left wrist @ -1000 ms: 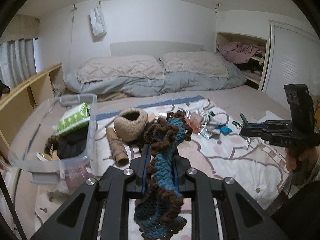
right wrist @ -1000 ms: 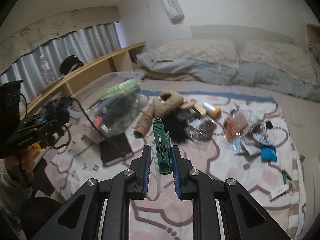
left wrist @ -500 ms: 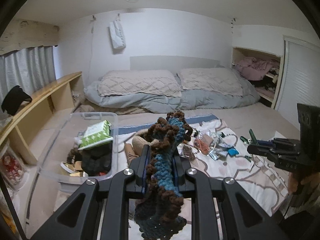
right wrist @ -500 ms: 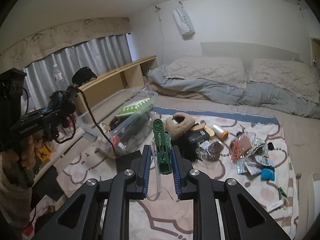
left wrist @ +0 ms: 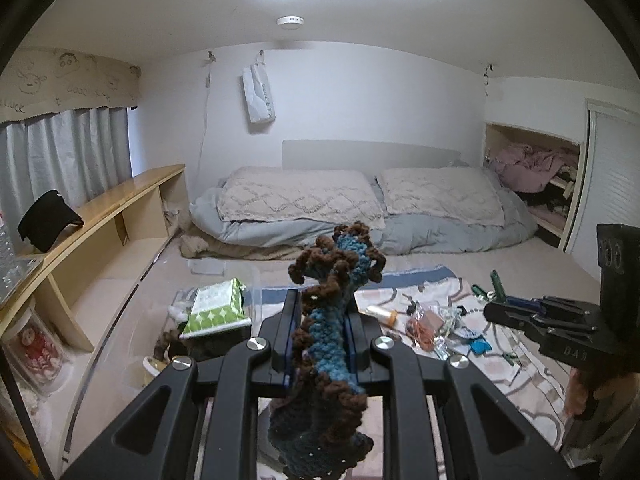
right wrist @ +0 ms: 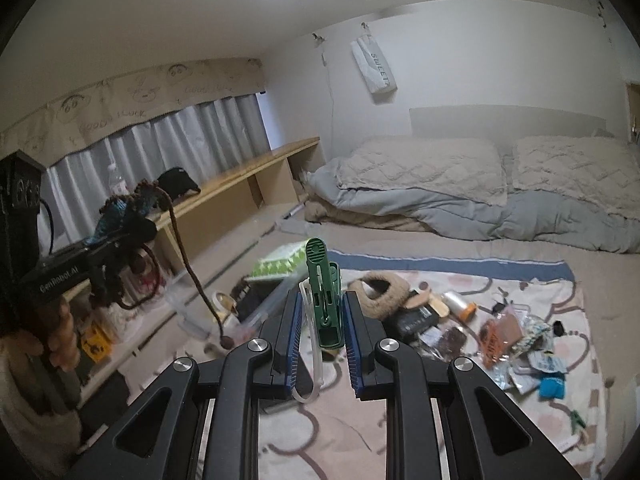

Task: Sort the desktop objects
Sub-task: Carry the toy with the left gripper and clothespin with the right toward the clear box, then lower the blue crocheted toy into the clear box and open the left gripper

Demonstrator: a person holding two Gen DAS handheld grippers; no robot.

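1. The left gripper is clenched on a blue-and-brown crocheted piece, which stands up between the jaws and droops below them; in the right wrist view a brown cord trails from it with a small knob at the end.
2. The right gripper grasps a green clothespin upright, with a loop of clear plastic tie beside it.
3. Below the left gripper sits a clear plastic bin holding a green-patterned tissue pack and dark items.
4. On the patterned blanket lie a fuzzy tan slipper, a small orange-capped bottle, wrappers and a blue pouch, scattered close together.
5. A wooden shelf runs along the left side, a black cap on top; bedding closes the far end.
6. Bare blanket lies open under the right gripper.
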